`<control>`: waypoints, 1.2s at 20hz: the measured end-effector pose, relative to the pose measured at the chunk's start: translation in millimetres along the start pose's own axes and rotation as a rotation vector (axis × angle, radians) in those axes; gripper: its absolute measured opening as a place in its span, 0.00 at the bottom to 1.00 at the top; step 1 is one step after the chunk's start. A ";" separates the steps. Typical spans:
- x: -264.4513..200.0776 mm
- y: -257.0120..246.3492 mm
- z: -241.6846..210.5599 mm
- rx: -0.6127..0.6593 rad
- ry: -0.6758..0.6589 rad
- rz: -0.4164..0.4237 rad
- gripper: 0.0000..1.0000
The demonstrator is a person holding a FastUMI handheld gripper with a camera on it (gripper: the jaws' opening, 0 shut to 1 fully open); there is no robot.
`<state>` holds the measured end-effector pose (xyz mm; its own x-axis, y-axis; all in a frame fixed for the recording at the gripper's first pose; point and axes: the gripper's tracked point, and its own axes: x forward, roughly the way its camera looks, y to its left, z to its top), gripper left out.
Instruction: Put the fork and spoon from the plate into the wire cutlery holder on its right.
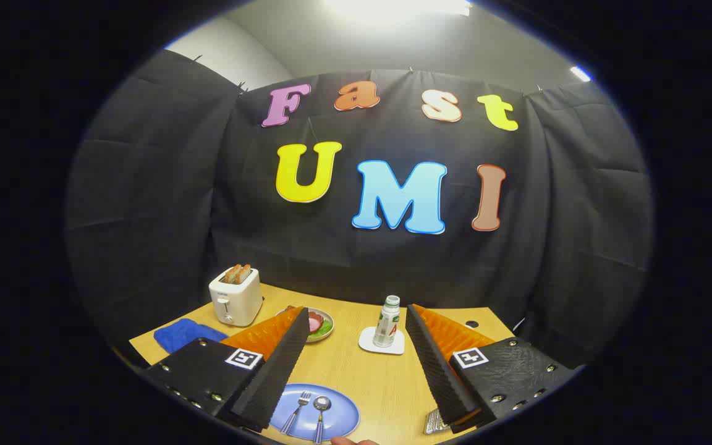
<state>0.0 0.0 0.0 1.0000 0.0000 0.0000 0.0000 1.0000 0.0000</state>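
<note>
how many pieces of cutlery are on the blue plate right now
2. The fork lies on the blue plate, and the spoon lies beside it on the side nearer the wire cutlery holder. The gripper hovers above the table, jaws open, holding nothing.

One fork (298, 411), one spoon (321, 415), two plates (343, 413), one toaster (236, 297), one bottle (387, 321)
</note>
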 end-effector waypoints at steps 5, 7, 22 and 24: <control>-6.1 -2.7 13.7 -0.032 -0.073 -0.022 0.96; -4.3 -0.6 4.7 -0.051 -0.037 -0.015 0.96; -7.3 35.2 -73.9 -0.078 0.238 0.087 0.96; -8.0 40.4 -92.4 -0.078 0.296 0.104 0.96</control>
<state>-8.0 40.4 -92.4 0.9512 0.0905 -0.2951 -0.1135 0.9916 -0.0617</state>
